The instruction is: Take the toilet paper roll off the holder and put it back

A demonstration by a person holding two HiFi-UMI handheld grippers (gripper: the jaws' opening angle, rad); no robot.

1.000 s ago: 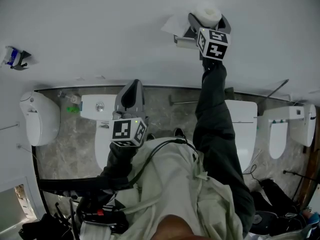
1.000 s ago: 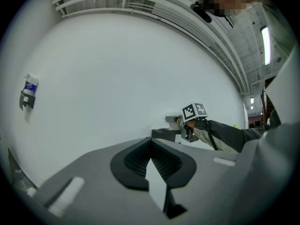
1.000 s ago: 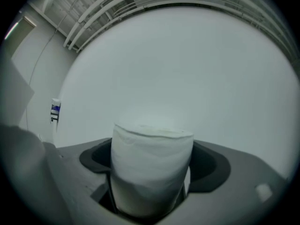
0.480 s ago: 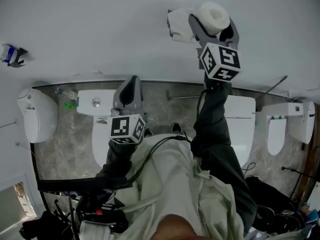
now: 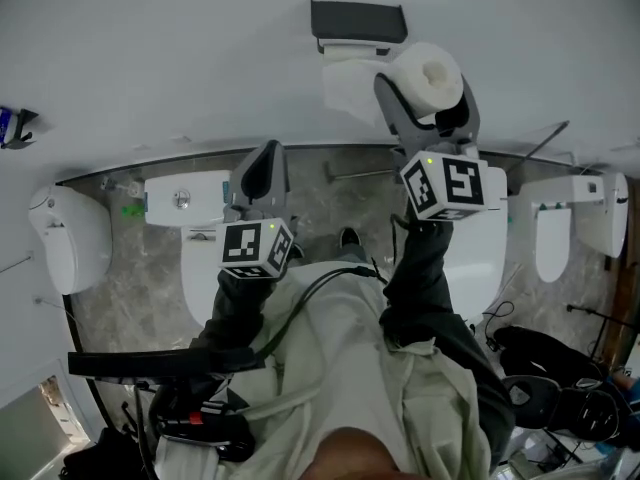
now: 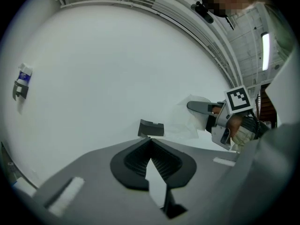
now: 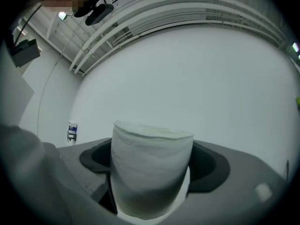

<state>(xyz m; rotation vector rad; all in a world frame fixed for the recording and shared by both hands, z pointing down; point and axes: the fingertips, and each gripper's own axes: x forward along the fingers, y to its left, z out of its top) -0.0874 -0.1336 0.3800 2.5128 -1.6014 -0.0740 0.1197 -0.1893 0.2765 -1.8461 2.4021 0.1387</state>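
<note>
The white toilet paper roll [image 5: 434,68] is off the wall, held upright in my right gripper [image 5: 425,76], whose jaws are shut on its sides. In the right gripper view the roll [image 7: 151,168] fills the space between the dark pads. A loose tail of paper [image 5: 350,85] hangs from the roll toward the wall. The dark grey holder [image 5: 358,21] sits bare above it, also seen as the holder [image 6: 151,128] in the left gripper view. My left gripper [image 5: 262,166] hangs lower left, shut and holding nothing, its pads [image 6: 165,162] meeting at the tips.
Plain white wall fills most views. Below stand a white toilet [image 5: 205,230], another white toilet [image 5: 490,253] and white fixtures at the far left [image 5: 68,236] and far right [image 5: 592,230]. A small blue-and-white item [image 5: 10,124] is fixed to the wall. Black gear [image 5: 560,383] lies on the floor.
My right gripper has pulled the roll down and away from the holder. The holder now shows bare, with a paper tail trailing. The left gripper barely moved.
</note>
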